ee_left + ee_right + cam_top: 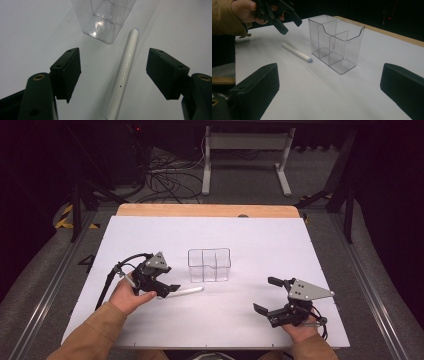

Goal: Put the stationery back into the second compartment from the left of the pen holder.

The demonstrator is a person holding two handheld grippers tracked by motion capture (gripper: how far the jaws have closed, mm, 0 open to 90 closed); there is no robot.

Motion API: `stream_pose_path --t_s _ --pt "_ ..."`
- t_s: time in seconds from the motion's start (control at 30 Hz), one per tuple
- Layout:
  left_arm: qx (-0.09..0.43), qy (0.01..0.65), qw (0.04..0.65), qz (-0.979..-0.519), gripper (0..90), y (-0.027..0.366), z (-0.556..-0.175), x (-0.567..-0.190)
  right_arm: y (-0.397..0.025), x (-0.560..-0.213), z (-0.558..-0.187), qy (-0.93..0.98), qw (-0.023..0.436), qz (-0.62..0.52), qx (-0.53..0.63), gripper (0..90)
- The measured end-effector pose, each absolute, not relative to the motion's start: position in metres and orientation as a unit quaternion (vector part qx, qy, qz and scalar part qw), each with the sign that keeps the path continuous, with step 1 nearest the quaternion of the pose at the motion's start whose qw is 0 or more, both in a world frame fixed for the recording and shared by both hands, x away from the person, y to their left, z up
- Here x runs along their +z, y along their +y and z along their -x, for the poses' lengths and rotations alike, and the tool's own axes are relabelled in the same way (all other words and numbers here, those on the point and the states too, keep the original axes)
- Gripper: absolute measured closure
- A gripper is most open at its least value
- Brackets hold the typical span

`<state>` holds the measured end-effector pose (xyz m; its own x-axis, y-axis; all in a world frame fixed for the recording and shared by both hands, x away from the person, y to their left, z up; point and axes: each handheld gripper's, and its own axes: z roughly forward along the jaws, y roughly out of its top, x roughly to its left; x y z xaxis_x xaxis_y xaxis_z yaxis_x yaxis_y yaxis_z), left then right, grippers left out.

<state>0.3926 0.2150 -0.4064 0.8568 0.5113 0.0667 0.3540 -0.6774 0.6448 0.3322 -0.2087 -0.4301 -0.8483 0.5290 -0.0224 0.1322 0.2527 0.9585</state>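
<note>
White covering lies over the worktop [260, 235], with a strip of bare wood showing at its far edge and a dark floor strewn with cables beyond. Nearest to us, at the near right of the high view, we see the right gripper [266, 295] held low over the worktop, its jaws spread wide with nothing between them; in its own view the two black pads stand far apart at the lower corners. At the near left we see the left gripper [169, 290], gripped by a hand in a tan sleeve, poised above the white pen [184, 291]. Its jaws are wide open and straddle the pen [124, 72] without touching it: in the left gripper view the barrel runs lengthwise through the gap, clear of both pads. We note that the pen lies flat on the worktop, its bluish tip pointing toward the clear plastic organizer [209, 265] and lying just beside that container's near corner [105, 22]. Farther back, near the middle of the worktop, the organizer [336, 42] stands upright, divided by inner walls into compartments, all of them holding nothing. Beyond the worktop we see a white frame stand [247, 155] on the floor.
</note>
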Motion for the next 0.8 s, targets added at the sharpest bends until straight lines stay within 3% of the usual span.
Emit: stream_pose_path --t_s 0.57,0.8 --pt "0.110 0.196 0.277 -0.934 31.8 0.197 -0.399 -0.411 -0.209 -0.431 -0.332 0.774 0.170 -0.214 0.571 2.8" --pt "0.095 0.184 0.263 -0.942 38.3 0.191 -0.403 -0.416 -0.209 -0.431 -0.332 0.775 0.168 -0.212 0.572 2.8"
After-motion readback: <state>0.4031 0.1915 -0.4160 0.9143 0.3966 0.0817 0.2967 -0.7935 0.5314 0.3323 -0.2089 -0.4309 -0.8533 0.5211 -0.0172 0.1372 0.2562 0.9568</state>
